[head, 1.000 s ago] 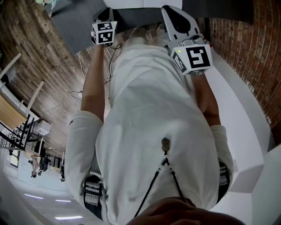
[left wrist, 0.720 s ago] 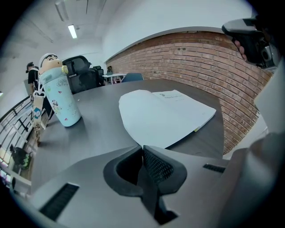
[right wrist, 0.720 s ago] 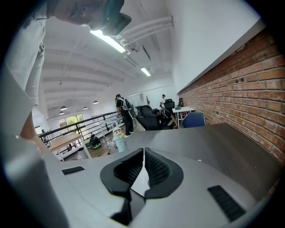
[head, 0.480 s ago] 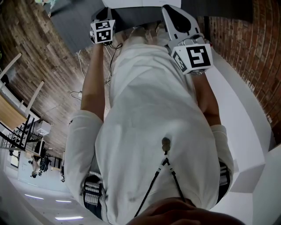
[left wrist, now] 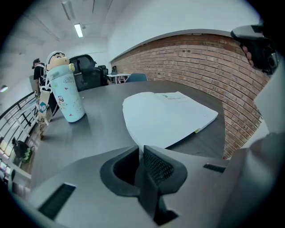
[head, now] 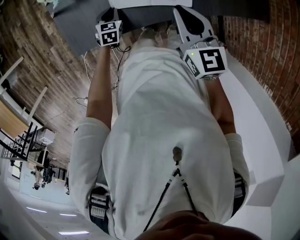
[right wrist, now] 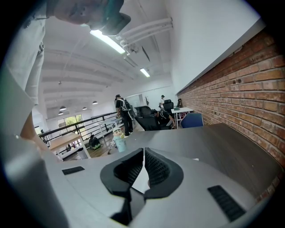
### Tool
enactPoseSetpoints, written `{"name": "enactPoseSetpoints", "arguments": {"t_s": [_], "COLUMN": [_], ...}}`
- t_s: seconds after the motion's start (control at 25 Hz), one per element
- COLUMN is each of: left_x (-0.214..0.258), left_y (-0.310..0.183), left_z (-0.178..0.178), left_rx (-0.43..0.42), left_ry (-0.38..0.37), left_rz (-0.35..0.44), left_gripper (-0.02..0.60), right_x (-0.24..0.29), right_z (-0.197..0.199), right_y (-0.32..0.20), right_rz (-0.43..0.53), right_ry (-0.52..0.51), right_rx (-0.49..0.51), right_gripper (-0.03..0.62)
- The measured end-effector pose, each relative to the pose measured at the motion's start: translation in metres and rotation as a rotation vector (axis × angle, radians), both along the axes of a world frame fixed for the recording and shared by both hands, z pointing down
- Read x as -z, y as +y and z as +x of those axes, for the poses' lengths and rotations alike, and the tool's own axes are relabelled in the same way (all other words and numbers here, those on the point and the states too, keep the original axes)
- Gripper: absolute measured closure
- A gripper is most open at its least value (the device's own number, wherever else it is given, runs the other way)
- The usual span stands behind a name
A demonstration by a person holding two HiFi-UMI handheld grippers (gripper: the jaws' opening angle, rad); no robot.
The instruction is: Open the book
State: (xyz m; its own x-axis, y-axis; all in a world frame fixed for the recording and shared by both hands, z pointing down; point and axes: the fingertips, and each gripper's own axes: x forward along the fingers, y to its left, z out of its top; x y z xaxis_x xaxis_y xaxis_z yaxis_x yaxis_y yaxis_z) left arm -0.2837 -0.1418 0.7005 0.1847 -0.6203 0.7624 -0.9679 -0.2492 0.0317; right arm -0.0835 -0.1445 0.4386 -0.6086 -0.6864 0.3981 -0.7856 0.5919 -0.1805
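A closed white book (left wrist: 167, 118) lies flat on the dark grey table (left wrist: 93, 133), just beyond my left gripper (left wrist: 141, 150). That gripper is shut with nothing between its jaws and points down at the book's near edge. My right gripper (right wrist: 144, 153) is also shut and empty; a white patch of the book (right wrist: 139, 178) shows below its jaws. In the head view both grippers are held out over the table edge, the left marker cube (head: 108, 33) and the right marker cube (head: 206, 61) above the person's white shirt, and the book (head: 140, 3) peeks in at the top.
A light-blue bottle (left wrist: 67, 91) with a figure cap stands at the table's left, also visible as the bottle (right wrist: 118, 141) far off. A red brick wall (left wrist: 200, 58) runs along the right side. Chairs and people (right wrist: 122, 111) are in the background beyond the table.
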Motion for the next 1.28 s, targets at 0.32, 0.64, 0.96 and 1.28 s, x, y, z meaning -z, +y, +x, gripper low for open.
{"name": "enactPoseSetpoints", "arguments": {"t_s": [0.32,0.64,0.96,1.28], "left_x": [-0.003,0.001,0.061,0.159], "left_y": [0.015,0.042,0.032,0.006], "left_z": [-0.016,-0.025,0.014,0.065], "left_rx": [0.064,0.103,0.026,-0.079], "left_ry": [-0.013,-0.023,0.063,0.195], "left_rz": [-0.032,-0.025,0.126,0.342], "left_gripper": [0.537,0.538,0.552,0.56], "right_x": [0.0,-0.001,0.009,0.027], "right_z": [0.004,0.009,0.004,0.012], "right_y": [0.008,0.02,0.026,0.03], "right_rz": [0.001,0.001,0.026,0.066], "right_ry": [-0.001,-0.008,-0.015,-0.019], "right_rx": [0.0,0.013,0.03,0.017], "right_gripper": [0.556,0.556,0.556,0.556]}}
